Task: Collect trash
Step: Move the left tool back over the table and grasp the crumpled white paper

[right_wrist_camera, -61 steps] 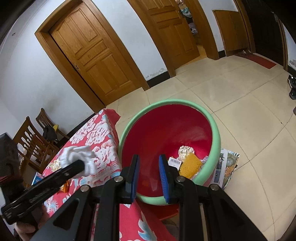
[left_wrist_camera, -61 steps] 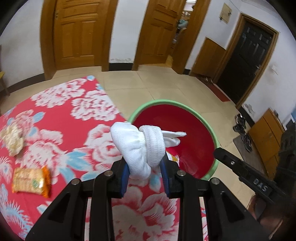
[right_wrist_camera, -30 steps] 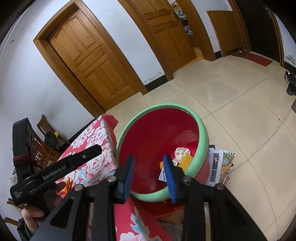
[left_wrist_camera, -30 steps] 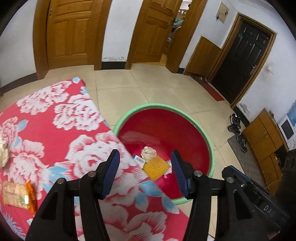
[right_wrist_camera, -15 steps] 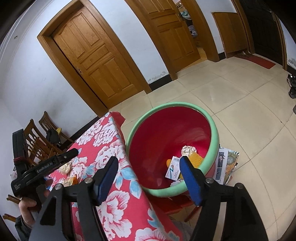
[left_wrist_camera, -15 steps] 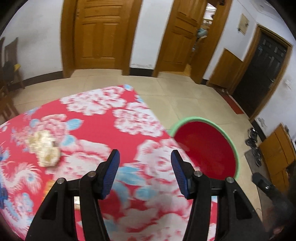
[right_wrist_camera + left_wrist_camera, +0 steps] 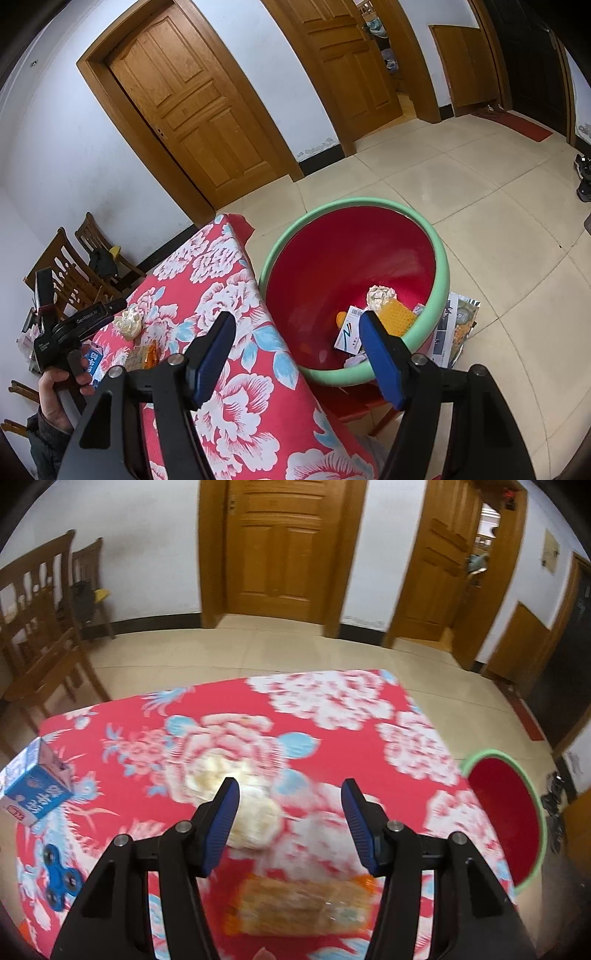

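Hovering over the bench (image 7: 332, 753), the left tool (image 7: 290, 818) stands half open and empty above a crumpled paper wad (image 7: 255, 818) and an orange snack wrapper (image 7: 301, 906). The right tool (image 7: 297, 360), jaws just spread wide with nothing between them, points at the red basin (image 7: 332, 258) holding trash beside the bench.

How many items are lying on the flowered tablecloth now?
4, perhaps more hidden: a crumpled paper ball mid-table, an orange snack packet at the near edge, a blue milk carton and a blue fidget spinner at the left.
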A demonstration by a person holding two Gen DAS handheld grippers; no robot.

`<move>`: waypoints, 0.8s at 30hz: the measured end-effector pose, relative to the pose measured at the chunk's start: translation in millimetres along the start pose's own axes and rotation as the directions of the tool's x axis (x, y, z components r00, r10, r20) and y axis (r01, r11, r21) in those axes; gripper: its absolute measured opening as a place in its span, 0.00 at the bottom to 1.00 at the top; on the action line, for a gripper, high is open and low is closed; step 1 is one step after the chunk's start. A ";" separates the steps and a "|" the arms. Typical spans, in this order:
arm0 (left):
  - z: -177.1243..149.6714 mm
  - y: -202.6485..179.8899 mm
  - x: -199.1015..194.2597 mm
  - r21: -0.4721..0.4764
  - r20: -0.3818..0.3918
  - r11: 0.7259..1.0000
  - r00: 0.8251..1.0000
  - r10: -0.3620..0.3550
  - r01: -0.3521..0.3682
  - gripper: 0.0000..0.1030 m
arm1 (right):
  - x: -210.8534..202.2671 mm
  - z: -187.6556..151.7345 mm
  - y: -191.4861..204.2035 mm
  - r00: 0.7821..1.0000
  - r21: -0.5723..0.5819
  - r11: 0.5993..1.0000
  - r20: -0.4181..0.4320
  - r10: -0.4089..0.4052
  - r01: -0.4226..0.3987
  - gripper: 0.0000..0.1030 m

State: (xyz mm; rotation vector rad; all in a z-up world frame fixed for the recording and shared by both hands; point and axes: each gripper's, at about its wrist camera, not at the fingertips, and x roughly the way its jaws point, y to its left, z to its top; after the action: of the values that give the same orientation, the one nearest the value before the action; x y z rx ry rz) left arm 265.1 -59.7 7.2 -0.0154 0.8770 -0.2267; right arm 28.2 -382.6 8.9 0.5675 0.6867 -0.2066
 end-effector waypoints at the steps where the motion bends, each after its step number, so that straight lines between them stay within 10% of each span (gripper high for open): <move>1: 0.9 5.9 3.4 -0.008 -0.004 1.000 1.000 0.011 -0.011 0.55 | -0.1 -0.1 0.1 1.000 0.002 1.000 0.001 -0.002 0.002 0.71; 18: -7.8 30.1 42.9 -0.060 -0.080 0.998 0.997 -0.008 0.004 0.55 | 9.7 -3.6 2.6 1.000 -0.001 1.000 -0.025 -0.008 0.008 0.73; 24: -9.7 38.6 47.0 -0.098 -0.099 0.995 0.995 0.015 -0.025 0.36 | 12.7 -5.8 5.4 0.999 -0.006 1.000 -0.038 0.004 -0.004 0.72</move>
State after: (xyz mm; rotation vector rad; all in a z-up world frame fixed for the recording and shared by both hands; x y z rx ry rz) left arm 294.1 -30.8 -38.8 -0.0885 0.9857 -0.1663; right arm 36.6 -374.9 -0.7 0.5684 0.7227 -0.1902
